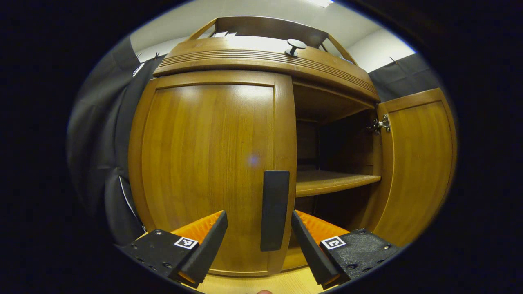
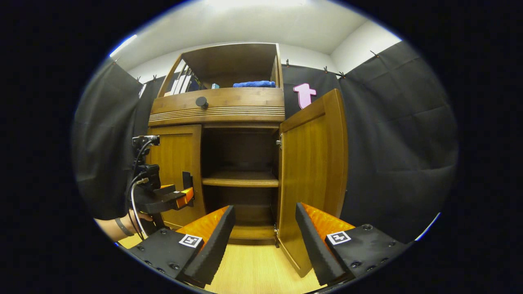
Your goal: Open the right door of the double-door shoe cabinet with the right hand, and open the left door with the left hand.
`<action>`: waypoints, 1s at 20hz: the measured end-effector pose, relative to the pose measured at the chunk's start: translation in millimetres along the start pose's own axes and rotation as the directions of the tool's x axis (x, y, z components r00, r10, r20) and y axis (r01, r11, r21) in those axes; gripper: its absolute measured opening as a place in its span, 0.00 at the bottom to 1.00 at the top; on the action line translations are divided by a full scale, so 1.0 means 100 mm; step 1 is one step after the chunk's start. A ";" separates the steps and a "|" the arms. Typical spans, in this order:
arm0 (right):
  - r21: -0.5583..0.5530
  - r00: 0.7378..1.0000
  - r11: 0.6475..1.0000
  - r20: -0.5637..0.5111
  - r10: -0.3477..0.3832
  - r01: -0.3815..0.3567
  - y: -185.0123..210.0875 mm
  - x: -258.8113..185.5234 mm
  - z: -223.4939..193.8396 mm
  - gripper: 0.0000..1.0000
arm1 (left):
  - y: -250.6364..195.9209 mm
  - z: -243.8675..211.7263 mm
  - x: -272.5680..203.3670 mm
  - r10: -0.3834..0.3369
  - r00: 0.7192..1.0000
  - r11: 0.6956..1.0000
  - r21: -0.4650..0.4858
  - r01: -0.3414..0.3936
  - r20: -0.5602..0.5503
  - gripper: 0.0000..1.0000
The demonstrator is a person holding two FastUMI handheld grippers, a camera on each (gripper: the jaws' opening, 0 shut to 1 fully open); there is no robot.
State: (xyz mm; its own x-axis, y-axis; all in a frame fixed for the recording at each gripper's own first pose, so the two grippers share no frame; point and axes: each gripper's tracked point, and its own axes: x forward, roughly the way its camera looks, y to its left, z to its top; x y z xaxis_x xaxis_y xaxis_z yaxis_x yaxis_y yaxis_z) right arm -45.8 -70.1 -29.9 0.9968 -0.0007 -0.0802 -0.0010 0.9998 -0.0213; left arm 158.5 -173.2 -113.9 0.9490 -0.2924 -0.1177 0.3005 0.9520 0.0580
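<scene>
The left hand-held gripper (image 1: 258, 245) has its fingers apart, flanking the dark upright handle (image 1: 274, 210) of the closed left wooden door (image 1: 208, 171). The right hand-held gripper (image 2: 264, 241), also spread, hangs over pale wood floor (image 2: 257, 273). The right wooden door (image 2: 312, 175) stands swung open, baring a shelf (image 2: 241, 179). Black cloth wall (image 2: 400, 151) behind.

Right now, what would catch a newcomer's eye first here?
The right door stands swung wide, baring a dark inside with a shelf. The left door is shut, its handle framed between the left gripper's open fingers. The right gripper hangs back, open.
</scene>
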 end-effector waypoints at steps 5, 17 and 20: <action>0.032 1.000 0.999 -0.005 -0.018 0.018 -0.08 -0.04 -0.06 0.95 | 0.02 -0.18 0.21 0.034 0.998 0.999 0.025 -0.033 -0.047 0.92; 0.044 0.998 0.999 -0.056 0.012 -0.010 -0.03 -0.17 -0.19 0.90 | -0.14 -0.23 0.16 -0.011 0.997 0.998 -0.058 0.006 -0.072 0.25; 0.029 0.998 0.999 -0.061 0.024 -0.022 -0.02 -0.25 -0.19 0.89 | -0.13 -0.27 -0.06 -0.070 0.989 0.997 -0.023 0.068 -0.132 0.23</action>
State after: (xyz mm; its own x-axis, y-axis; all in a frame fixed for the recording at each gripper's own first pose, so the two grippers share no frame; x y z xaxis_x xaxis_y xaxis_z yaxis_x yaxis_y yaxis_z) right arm -72.4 -72.4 -47.0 0.9897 0.0221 -0.1413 -0.0210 0.9997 0.0096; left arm 146.3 -181.5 -140.3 0.9047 -0.3442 -0.2510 0.3621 0.9317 0.0275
